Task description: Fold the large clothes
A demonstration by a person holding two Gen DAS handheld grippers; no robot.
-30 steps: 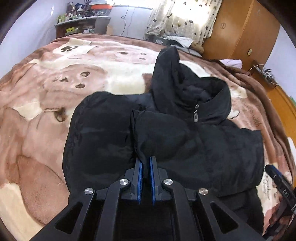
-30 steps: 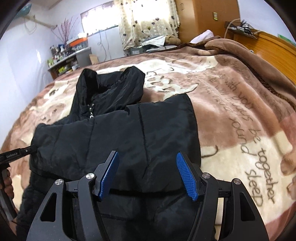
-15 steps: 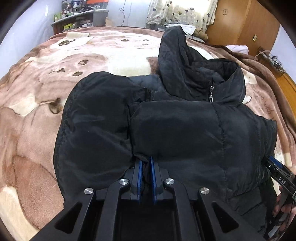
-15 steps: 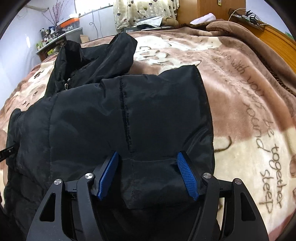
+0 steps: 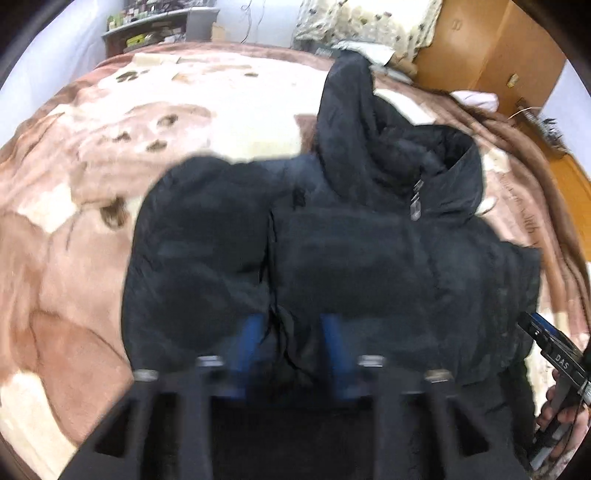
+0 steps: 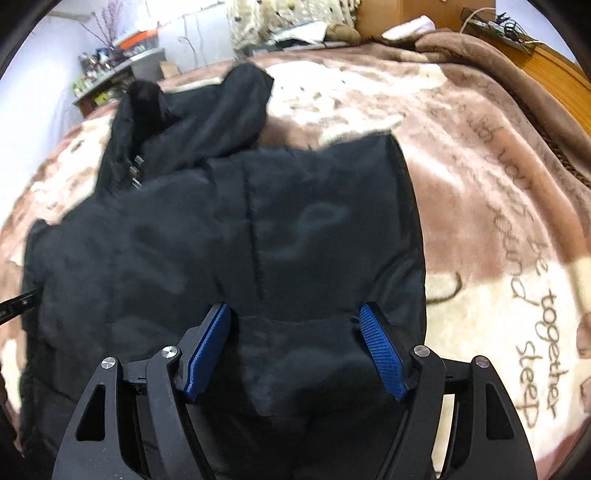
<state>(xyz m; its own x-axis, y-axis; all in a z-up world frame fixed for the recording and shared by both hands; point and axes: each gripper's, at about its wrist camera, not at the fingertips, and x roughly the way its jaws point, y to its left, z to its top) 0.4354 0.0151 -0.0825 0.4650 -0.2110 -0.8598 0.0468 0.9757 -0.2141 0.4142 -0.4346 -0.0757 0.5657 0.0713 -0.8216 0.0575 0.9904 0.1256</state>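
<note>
A black hooded puffer jacket (image 5: 369, 266) lies on the bed, its lower part folded up over its body and its hood (image 5: 354, 122) pointing away. In the blurred left wrist view my left gripper (image 5: 291, 325) sits at the near folded edge. Its jaws are opening, with a fold of the jacket loose between the blue pads (image 5: 251, 332). My right gripper (image 6: 293, 310) hovers over the jacket (image 6: 258, 229) near its right side. Its jaws are opening wide and the pads (image 6: 380, 350) press on nothing. The right gripper (image 5: 554, 354) also shows at the left view's right edge, held by a hand (image 5: 561, 417).
A brown and cream plush blanket (image 6: 498, 221) with lettering covers the bed. A cluttered shelf (image 5: 155, 29), a patterned curtain (image 5: 362, 18) and a wooden wardrobe (image 5: 491, 44) stand beyond it. A wooden headboard (image 6: 546, 62) runs along the right.
My left gripper's jaws, shut on the jacket's edge before, have sprung apart and let it go. The right jaws have spread a little wider. The folded jacket has settled flatter on the bed.
</note>
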